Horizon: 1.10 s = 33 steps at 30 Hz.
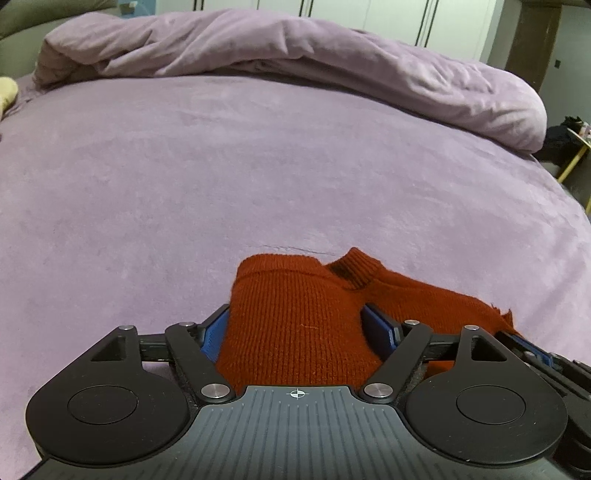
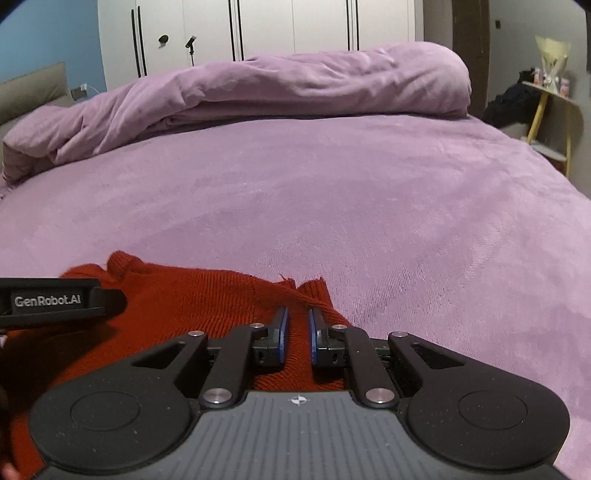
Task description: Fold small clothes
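A small rust-red knit sweater (image 1: 295, 325) lies at the near edge of a purple bed, its ribbed collar (image 1: 356, 267) pointing away. My left gripper (image 1: 297, 325) has its blue pads wide apart with a thick fold of the sweater between them; the knit fills the gap. My right gripper (image 2: 297, 325) is nearly closed, its blue pads pinching a thin edge of the sweater (image 2: 207, 306) near a ribbed cuff (image 2: 314, 291). The left gripper's body (image 2: 55, 299) shows at the left of the right wrist view, over the sweater.
The purple bedspread (image 1: 258, 166) stretches ahead. A rolled purple duvet (image 1: 295, 48) lies across the far side. White wardrobes (image 2: 295, 26) stand behind. A yellow-legged side table with clutter (image 2: 550, 96) stands at the right past the bed edge.
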Each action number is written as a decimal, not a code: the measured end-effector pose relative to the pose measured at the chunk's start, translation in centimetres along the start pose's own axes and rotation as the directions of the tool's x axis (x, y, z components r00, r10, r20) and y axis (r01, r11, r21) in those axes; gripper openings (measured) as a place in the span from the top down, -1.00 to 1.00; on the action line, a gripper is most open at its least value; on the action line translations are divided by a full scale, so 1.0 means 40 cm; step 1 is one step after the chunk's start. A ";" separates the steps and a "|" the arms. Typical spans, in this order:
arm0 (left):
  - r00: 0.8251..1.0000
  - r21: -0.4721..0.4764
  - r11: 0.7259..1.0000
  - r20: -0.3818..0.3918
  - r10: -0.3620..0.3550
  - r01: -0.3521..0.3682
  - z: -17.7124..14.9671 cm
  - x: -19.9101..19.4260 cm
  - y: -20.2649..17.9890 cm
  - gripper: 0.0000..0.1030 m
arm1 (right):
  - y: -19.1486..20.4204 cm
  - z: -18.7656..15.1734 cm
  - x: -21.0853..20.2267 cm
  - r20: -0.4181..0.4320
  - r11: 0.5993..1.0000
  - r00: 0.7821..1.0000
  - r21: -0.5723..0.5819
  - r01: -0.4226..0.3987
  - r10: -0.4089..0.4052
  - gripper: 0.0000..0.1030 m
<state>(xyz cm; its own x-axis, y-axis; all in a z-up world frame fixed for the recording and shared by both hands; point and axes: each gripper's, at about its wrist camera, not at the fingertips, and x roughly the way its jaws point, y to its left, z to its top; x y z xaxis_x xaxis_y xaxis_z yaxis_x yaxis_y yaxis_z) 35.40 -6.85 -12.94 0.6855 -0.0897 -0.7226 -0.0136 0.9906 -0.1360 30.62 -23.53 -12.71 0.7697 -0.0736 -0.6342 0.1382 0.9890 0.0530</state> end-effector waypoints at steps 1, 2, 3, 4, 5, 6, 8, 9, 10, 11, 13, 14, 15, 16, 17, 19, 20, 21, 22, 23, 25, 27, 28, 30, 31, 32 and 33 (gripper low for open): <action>1.000 -0.005 1.000 -0.008 -0.001 0.001 0.005 -0.001 0.002 -0.60 | -0.002 0.002 0.003 -0.004 1.000 1.000 0.004 -0.001 0.001 0.82; 1.000 -0.008 1.000 -0.017 -0.001 0.000 0.009 -0.007 0.003 -0.60 | -0.005 0.005 -0.004 -0.005 1.000 1.000 0.006 -0.002 0.002 0.82; 1.000 -0.014 1.000 -0.030 -0.003 0.003 0.012 -0.016 0.006 -0.60 | -0.007 0.008 -0.009 -0.004 1.000 1.000 0.010 -0.006 0.006 0.82; 0.999 -0.021 1.000 -0.052 -0.011 0.010 0.017 -0.026 0.011 -0.60 | -0.009 0.012 -0.017 -0.005 1.000 1.000 0.017 -0.010 0.010 0.82; 0.996 -0.031 0.999 -0.083 -0.021 0.019 0.023 -0.045 0.020 -0.60 | -0.009 0.017 -0.023 -0.009 1.000 1.000 0.020 -0.014 0.014 0.81; 0.995 -0.038 0.999 -0.094 -0.035 0.031 0.024 -0.072 0.031 -0.60 | -0.009 0.022 -0.035 -0.019 1.000 1.000 0.022 -0.016 0.017 0.80; 0.996 -0.024 0.996 -0.035 -0.085 0.084 0.002 -0.159 0.063 -0.60 | -0.005 0.033 -0.080 -0.035 0.999 0.999 0.024 -0.021 0.021 0.73; 0.995 -0.003 0.995 -0.007 -0.099 0.098 -0.016 -0.204 0.078 -0.61 | -0.003 0.028 -0.119 -0.022 0.999 0.999 0.014 -0.042 0.042 0.72; 0.995 0.014 0.995 0.013 -0.099 0.099 -0.038 -0.245 0.091 -0.61 | -0.005 0.014 -0.172 0.011 0.997 0.997 0.003 -0.077 0.077 0.71; 0.996 0.017 0.996 0.015 -0.092 0.092 -0.063 -0.280 0.107 -0.61 | -0.008 -0.007 -0.220 0.041 0.995 0.994 -0.004 -0.104 0.104 0.65; 0.995 -0.021 0.995 0.000 -0.096 0.096 -0.113 -0.330 0.144 -0.61 | -0.013 -0.053 -0.299 0.059 0.993 0.991 -0.003 -0.118 0.118 0.58; 0.995 -0.049 0.993 -0.005 -0.103 0.103 -0.140 -0.346 0.161 -0.61 | -0.019 -0.079 -0.330 0.056 0.993 0.991 0.004 -0.121 0.121 0.58; 0.994 -0.069 0.992 -0.015 -0.109 0.107 -0.165 -0.358 0.174 -0.61 | -0.025 -0.107 -0.359 0.048 0.993 0.991 0.005 -0.122 0.121 0.58; 0.992 -0.080 0.989 -0.017 -0.126 0.125 -0.186 -0.365 0.184 -0.64 | -0.031 -0.130 -0.377 0.038 0.994 0.994 0.003 -0.107 0.107 0.58; 0.991 -0.086 0.987 -0.023 -0.135 0.133 -0.205 -0.367 0.191 -0.67 | -0.038 -0.150 -0.389 0.016 0.997 0.997 0.004 -0.082 0.082 0.53; 0.991 -0.094 0.989 -0.051 -0.123 0.118 -0.215 -0.381 0.195 -0.69 | -0.051 -0.175 -0.405 -0.005 0.997 0.997 0.013 -0.074 0.074 0.40; 0.991 -0.083 0.991 -0.062 -0.115 0.109 -0.215 -0.395 0.191 -0.69 | -0.052 -0.178 -0.411 -0.028 0.998 0.998 0.008 -0.060 0.060 0.29; 0.993 -0.058 0.994 -0.071 -0.097 0.093 -0.219 -0.408 0.185 -0.69 | -0.051 -0.174 -0.420 -0.057 0.999 0.997 -0.001 -0.049 0.048 0.27; 0.993 -0.026 0.996 -0.080 -0.082 0.080 -0.227 -0.423 0.177 -0.68 | -0.049 -0.170 -0.431 -0.079 0.999 0.996 -0.011 -0.050 0.049 0.24; 0.993 0.011 0.997 -0.090 -0.075 0.076 -0.237 -0.438 0.168 -0.67 | -0.047 -0.168 -0.440 -0.118 0.998 0.992 -0.024 -0.052 0.049 0.16; 0.992 0.061 0.997 -0.114 -0.050 0.057 -0.260 -0.466 0.154 -0.69 | -0.035 -0.175 -0.460 -0.203 0.997 0.978 -0.043 -0.064 0.054 -0.06; 0.991 0.079 0.997 -0.133 -0.005 0.016 -0.275 -0.488 0.147 -0.77 | -0.025 -0.191 -0.482 -0.252 0.993 0.964 -0.057 -0.107 0.089 -0.40; 0.989 0.086 0.996 -0.145 0.011 0.002 -0.277 -0.496 0.147 -0.77 | -0.019 -0.198 -0.495 -0.260 0.991 0.961 -0.063 -0.114 0.094 -0.43; 0.988 0.097 0.995 -0.153 0.028 -0.013 -0.274 -0.516 0.144 -0.79 | -0.006 -0.203 -0.519 -0.265 0.990 0.960 -0.078 -0.116 0.091 -0.60; 0.988 0.103 0.994 -0.149 0.037 -0.021 -0.268 -0.528 0.141 -0.83 | 0.000 -0.201 -0.530 -0.268 0.990 0.959 -0.080 -0.114 0.088 -0.62; 0.989 0.110 0.993 -0.138 0.053 -0.038 -0.261 -0.541 0.135 -0.93 | 0.004 -0.193 -0.542 -0.263 0.991 0.961 -0.078 -0.112 0.088 -0.64; 0.991 0.114 0.992 -0.121 0.065 -0.051 -0.256 -0.556 0.132 -0.94 | 0.009 -0.183 -0.553 -0.257 0.991 0.962 -0.075 -0.111 0.088 -0.75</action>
<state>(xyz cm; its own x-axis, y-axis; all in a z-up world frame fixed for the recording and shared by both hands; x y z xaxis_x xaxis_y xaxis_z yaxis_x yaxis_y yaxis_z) 12.61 -0.67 -4.52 0.5901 -0.0367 -0.8065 0.0345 0.9992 -0.0203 9.07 -20.62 -4.31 0.5927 0.0493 -0.8039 0.0049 0.9979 0.0648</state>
